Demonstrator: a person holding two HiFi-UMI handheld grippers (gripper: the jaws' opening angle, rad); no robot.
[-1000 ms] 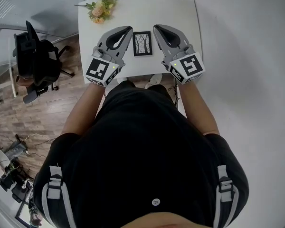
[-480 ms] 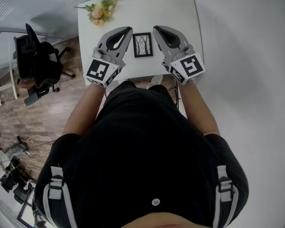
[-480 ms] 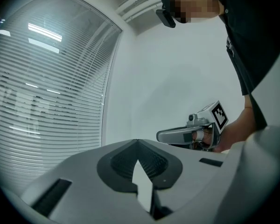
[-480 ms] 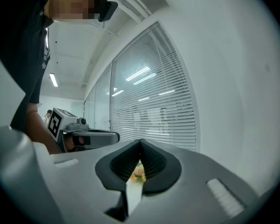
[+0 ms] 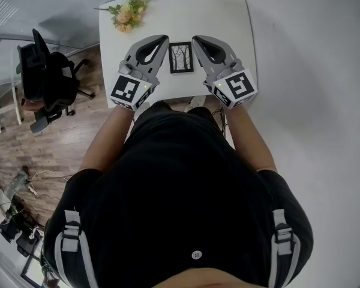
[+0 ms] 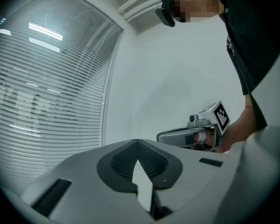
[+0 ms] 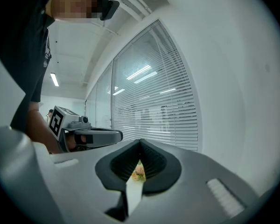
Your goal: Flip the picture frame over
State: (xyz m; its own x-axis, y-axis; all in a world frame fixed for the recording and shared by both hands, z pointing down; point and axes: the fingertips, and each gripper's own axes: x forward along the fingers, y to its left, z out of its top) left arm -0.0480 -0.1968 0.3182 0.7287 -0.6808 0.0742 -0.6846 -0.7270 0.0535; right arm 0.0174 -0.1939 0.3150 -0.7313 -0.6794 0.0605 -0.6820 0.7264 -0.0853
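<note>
Flowers (image 5: 127, 12): pink and yellow, at the far left corner of the white table (image 5: 225, 17)
Chair (image 5: 47, 77): black, left of the table, on the wood floor (image 5: 60, 149)
Blinds (image 6: 42, 87): white, over the window

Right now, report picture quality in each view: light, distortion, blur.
Head view: even, soft light, strong fisheye bending the table edges; the picture frame is sharp. Left gripper view: dark rounded corners, bright blinds, a mosaic patch at the top. Right gripper view: same dark corners, strip lights glowing behind the blinds, mosaic patch top left.
</note>
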